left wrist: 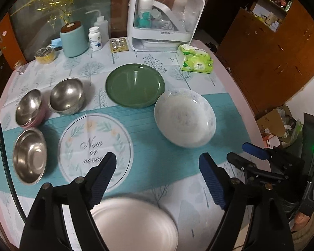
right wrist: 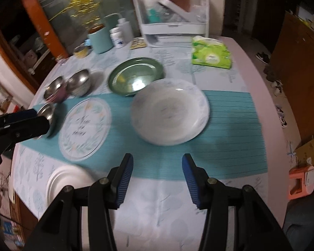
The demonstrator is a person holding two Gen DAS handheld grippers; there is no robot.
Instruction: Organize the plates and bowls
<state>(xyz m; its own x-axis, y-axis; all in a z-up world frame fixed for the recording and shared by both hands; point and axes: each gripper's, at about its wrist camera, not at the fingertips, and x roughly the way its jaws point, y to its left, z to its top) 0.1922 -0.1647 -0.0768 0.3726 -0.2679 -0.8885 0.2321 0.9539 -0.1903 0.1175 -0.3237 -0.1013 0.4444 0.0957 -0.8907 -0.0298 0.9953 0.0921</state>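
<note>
A green plate (left wrist: 135, 84) (right wrist: 136, 76) lies at the middle of the round table. Right of it sits a white patterned deep plate (left wrist: 185, 118) (right wrist: 170, 112). Three steel bowls (left wrist: 67, 95) (left wrist: 29, 109) (left wrist: 29, 155) stand at the left, one stacked on a pink bowl. A plain white plate (left wrist: 134, 223) (right wrist: 67, 185) lies at the near edge. My left gripper (left wrist: 157, 159) hangs open above that white plate, with nothing between its fingers. My right gripper (right wrist: 158, 156) is open too and holds nothing, in front of the patterned plate; it also shows at the right (left wrist: 243, 153).
A white lidded dish rack (left wrist: 165, 18) stands at the back, a green tissue pack (left wrist: 193, 59) to its right. A teal canister (left wrist: 73, 39), bottles (left wrist: 95, 38) and a yellow tin (left wrist: 45, 55) line the back left. A printed round mat (left wrist: 95, 150) lies on the tablecloth.
</note>
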